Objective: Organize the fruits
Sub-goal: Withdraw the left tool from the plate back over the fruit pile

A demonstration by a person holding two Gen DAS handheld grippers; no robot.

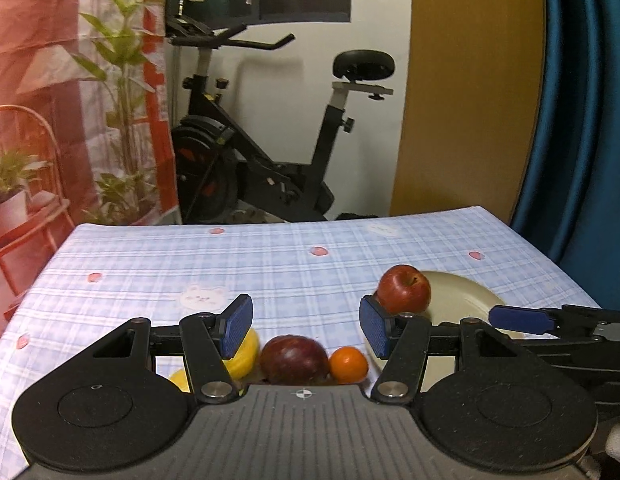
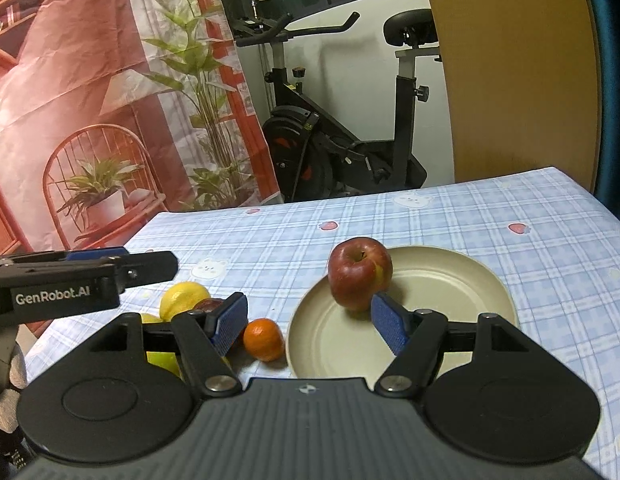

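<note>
A red apple (image 2: 359,274) sits on the left rim of a cream plate (image 2: 449,280); it also shows in the left wrist view (image 1: 403,289) on the plate (image 1: 457,298). My right gripper (image 2: 310,322) is open and empty, just in front of the apple. My left gripper (image 1: 306,330) is open and empty above a dark red apple (image 1: 294,360), an orange (image 1: 348,365) and a yellow fruit (image 1: 246,354). The orange (image 2: 264,339) lies left of the plate, next to a lemon (image 2: 184,296) and a green fruit (image 2: 164,362).
The table wears a blue plaid cloth (image 2: 489,220). An exercise bike (image 1: 270,140) stands behind the far edge. A printed backdrop (image 2: 90,100) hangs at the left and a wooden panel (image 2: 517,72) stands at the right.
</note>
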